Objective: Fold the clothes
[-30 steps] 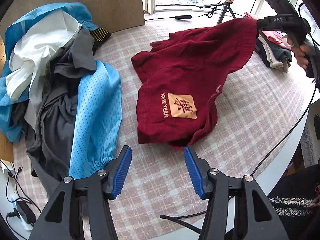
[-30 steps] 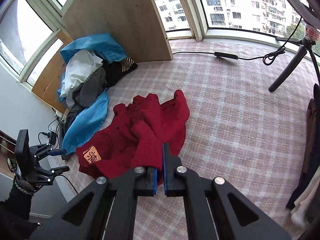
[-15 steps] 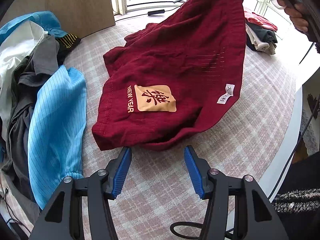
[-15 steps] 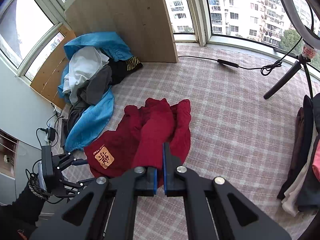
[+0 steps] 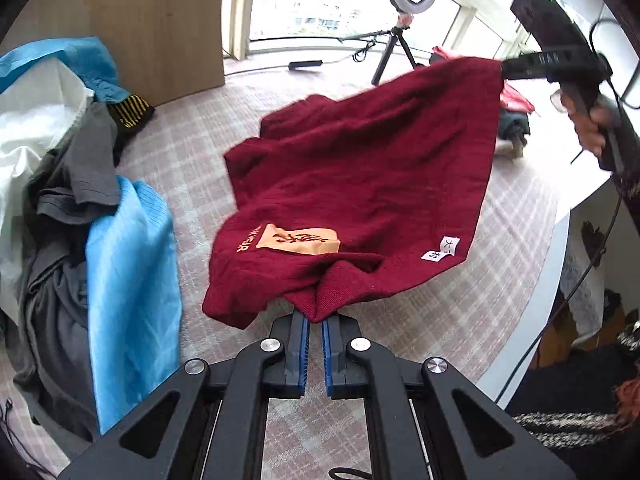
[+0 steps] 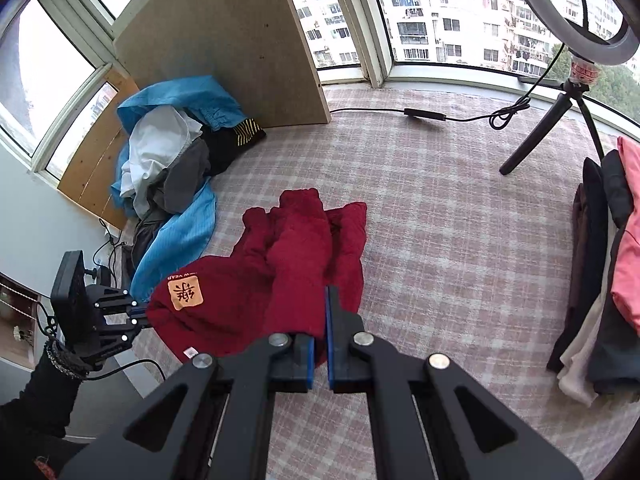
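Note:
A dark red garment (image 5: 360,176) with an orange patch (image 5: 298,238) hangs stretched between both grippers above the checked table. My left gripper (image 5: 315,322) is shut on its near hem. My right gripper (image 6: 320,336) is shut on the opposite edge of the red garment (image 6: 296,256); in the left wrist view it shows at the upper right (image 5: 502,70), raised. The garment's far part still rests bunched on the cloth. In the right wrist view the left gripper (image 6: 146,318) shows at the lower left, on the hem.
A pile of blue, white and grey clothes (image 5: 72,184) lies at the left by a wooden board (image 6: 224,48). Folded clothes (image 6: 604,264) are stacked at the right. A ring light on a tripod (image 6: 560,112) and a cable (image 6: 424,114) stand at the back. The table edge (image 5: 536,272) runs at the right.
My left gripper has moved forward and shut on the red garment's near hem. The right gripper has kept its hold and the garment now spans between both.

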